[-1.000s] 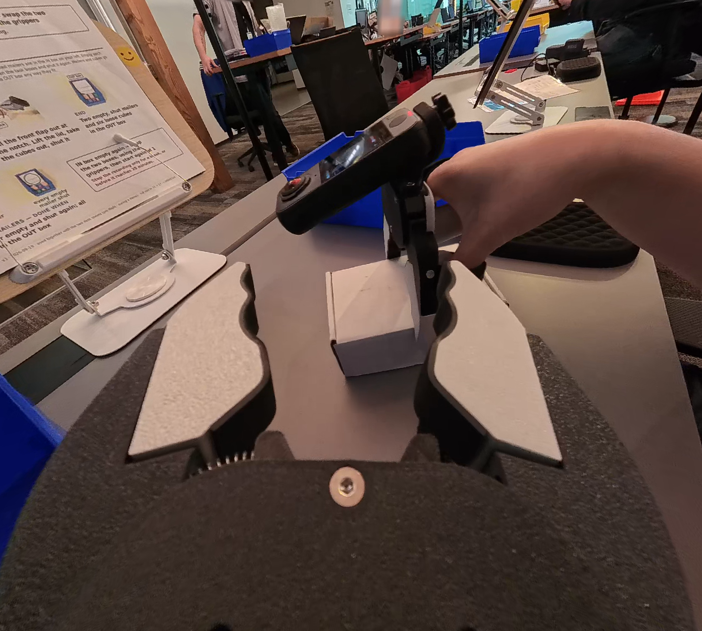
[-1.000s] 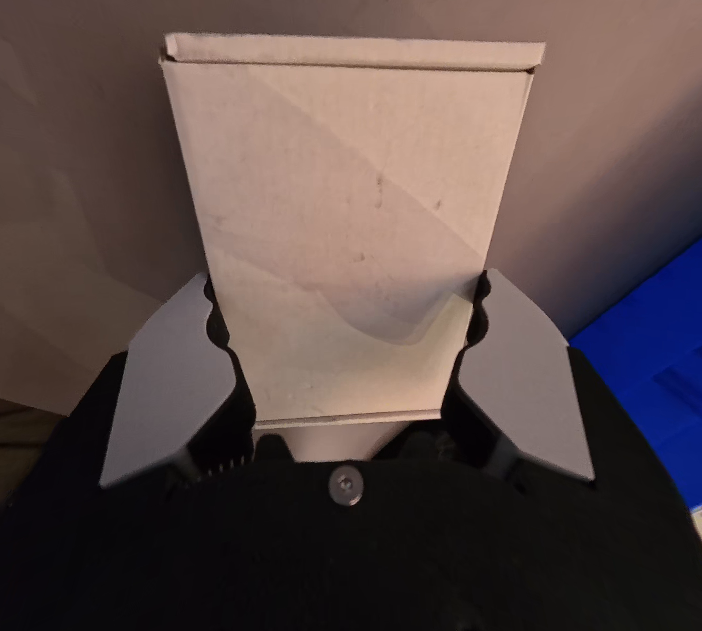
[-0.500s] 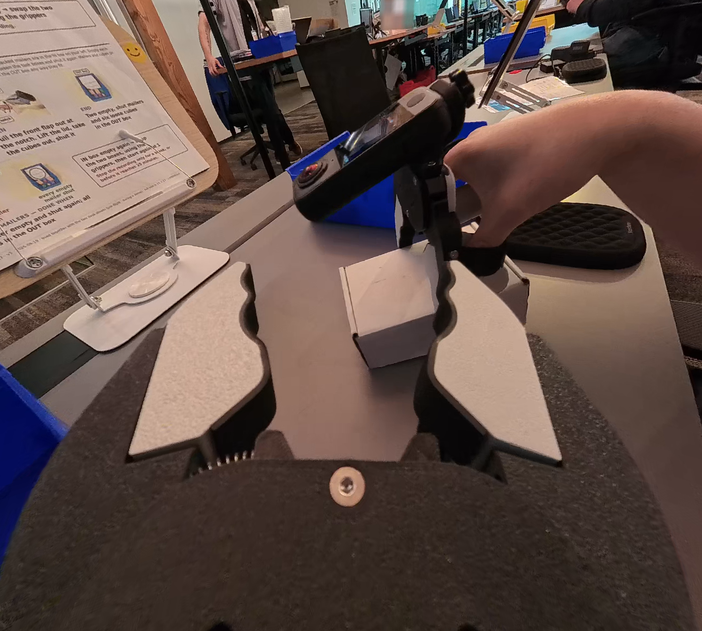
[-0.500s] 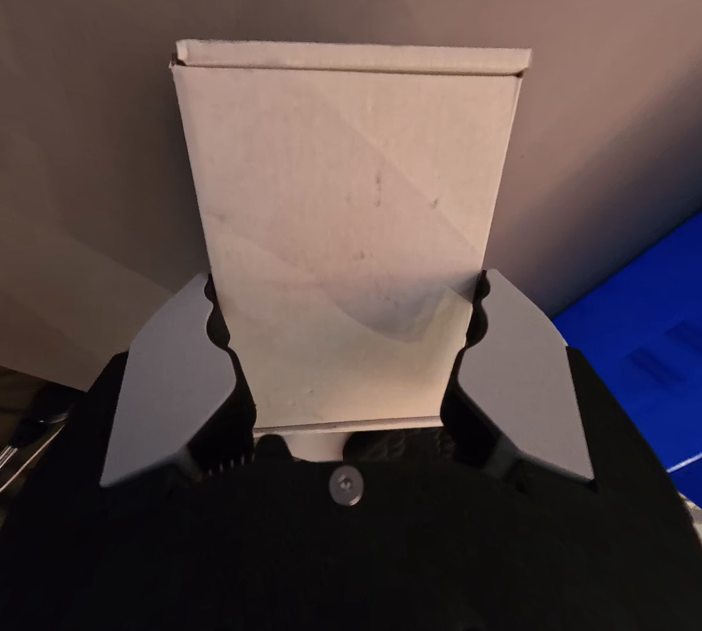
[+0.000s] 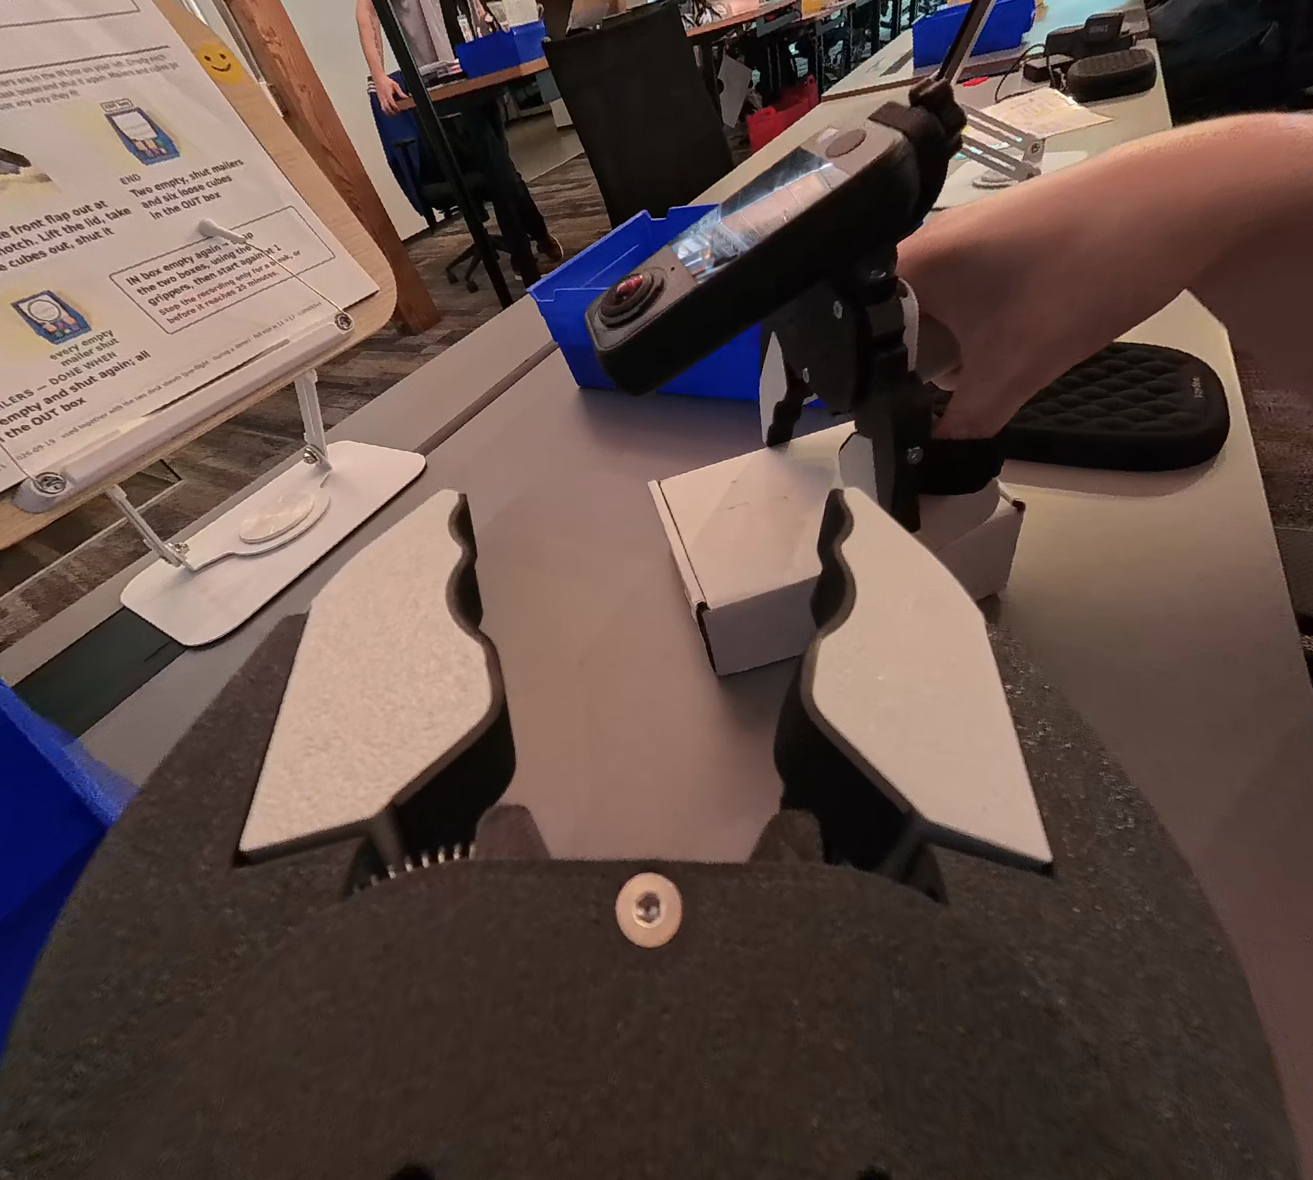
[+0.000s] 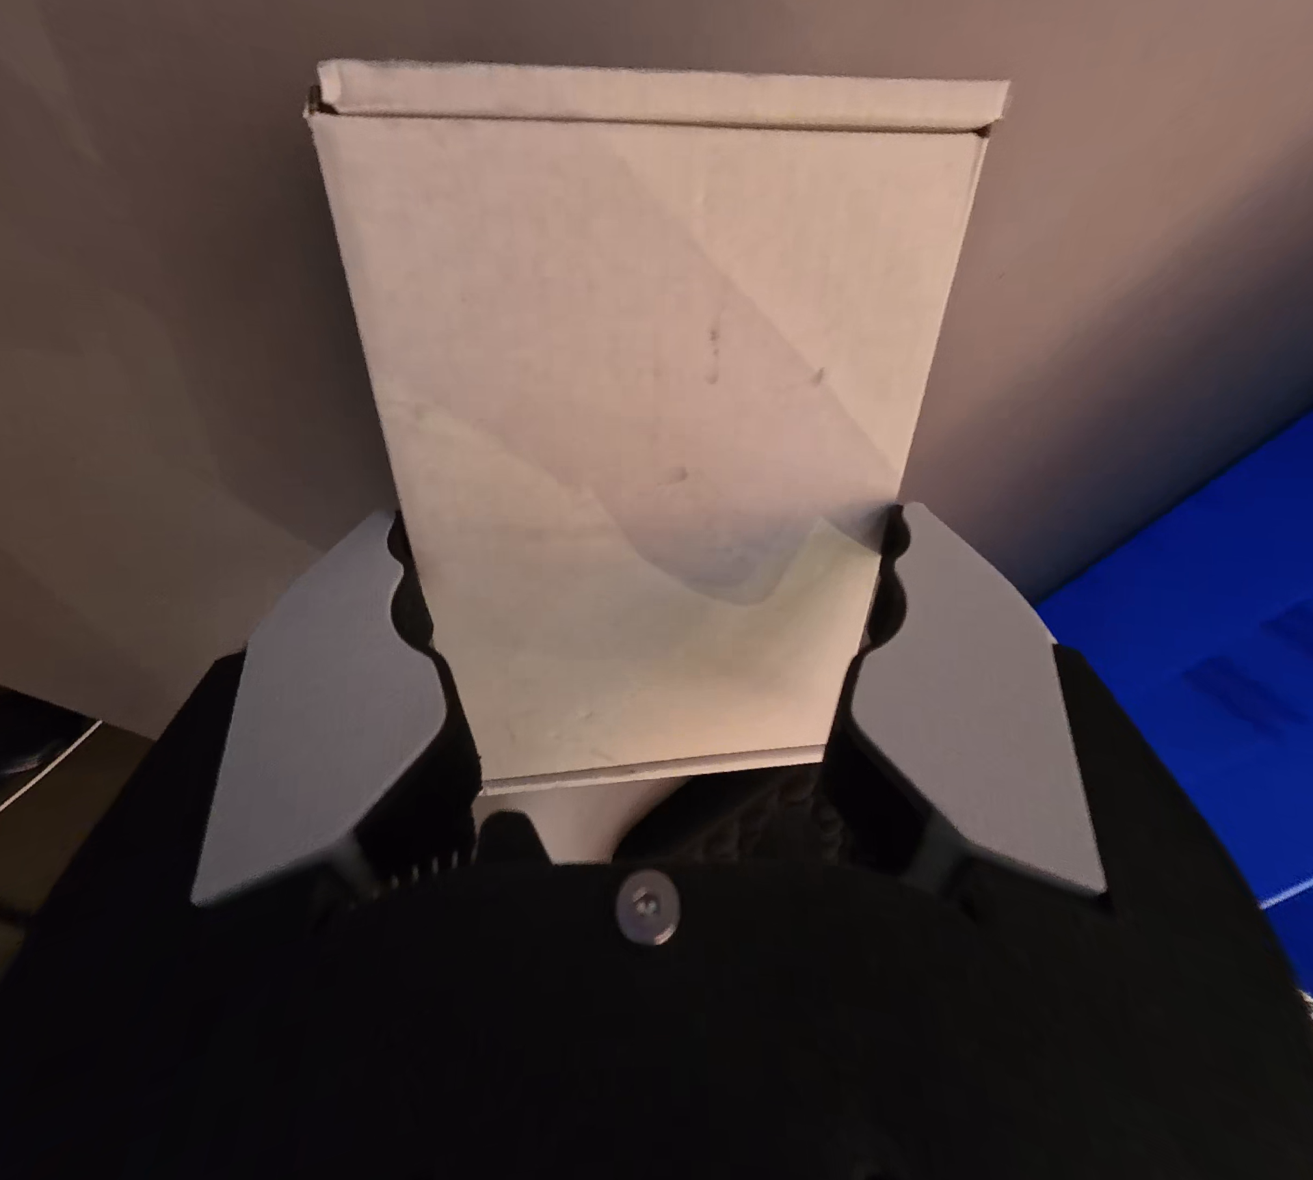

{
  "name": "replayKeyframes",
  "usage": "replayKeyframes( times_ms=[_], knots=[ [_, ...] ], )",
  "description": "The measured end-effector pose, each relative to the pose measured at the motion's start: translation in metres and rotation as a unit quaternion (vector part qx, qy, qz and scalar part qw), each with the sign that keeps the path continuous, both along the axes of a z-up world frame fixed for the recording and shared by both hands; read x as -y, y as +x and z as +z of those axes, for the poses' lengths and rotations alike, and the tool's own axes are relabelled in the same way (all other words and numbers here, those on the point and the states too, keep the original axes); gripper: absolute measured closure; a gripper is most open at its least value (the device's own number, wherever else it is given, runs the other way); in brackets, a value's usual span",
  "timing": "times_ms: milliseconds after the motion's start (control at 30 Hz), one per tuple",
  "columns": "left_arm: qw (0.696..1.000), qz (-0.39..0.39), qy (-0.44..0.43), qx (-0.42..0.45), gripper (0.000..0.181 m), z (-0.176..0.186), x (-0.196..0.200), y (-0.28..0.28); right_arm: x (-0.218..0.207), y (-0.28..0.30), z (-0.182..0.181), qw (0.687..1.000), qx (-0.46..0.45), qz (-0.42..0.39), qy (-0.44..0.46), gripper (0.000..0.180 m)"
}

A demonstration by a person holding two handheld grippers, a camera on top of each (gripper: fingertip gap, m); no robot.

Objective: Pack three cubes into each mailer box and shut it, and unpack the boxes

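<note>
One white mailer box point(image 6: 654, 435) is sitting on the grey table point(image 5: 590, 549), squeezed by the right gripper point(image 6: 643, 634); pressing harder is probably risking crushed walls; left gripper point(image 5: 643, 663) is gaping wide, empty.

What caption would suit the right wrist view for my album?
Right gripper clamps a shut white mailer box above the grey table.
</note>
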State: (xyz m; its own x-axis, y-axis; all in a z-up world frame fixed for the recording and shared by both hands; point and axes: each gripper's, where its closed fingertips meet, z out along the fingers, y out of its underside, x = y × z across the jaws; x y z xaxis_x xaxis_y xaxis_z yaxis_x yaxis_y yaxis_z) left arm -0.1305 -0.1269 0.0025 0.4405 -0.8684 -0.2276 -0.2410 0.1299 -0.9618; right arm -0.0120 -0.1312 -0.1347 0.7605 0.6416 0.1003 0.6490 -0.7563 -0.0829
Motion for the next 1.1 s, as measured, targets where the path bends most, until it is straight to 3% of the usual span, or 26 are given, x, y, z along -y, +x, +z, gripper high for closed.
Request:
replayKeyframes(
  times_ms=[533,1100],
  knots=[
    [1.0,-0.002,0.0,-0.009,0.088,-0.003,0.001,0.001,0.002,-0.001,0.007,1.0,-0.011,0.005,-0.002,0.062],
    [1.0,-0.005,-0.001,-0.012,0.088,-0.004,0.002,0.002,-0.001,-0.001,-0.007,1.0,-0.004,0.001,-0.018,0.051]
  ],
)
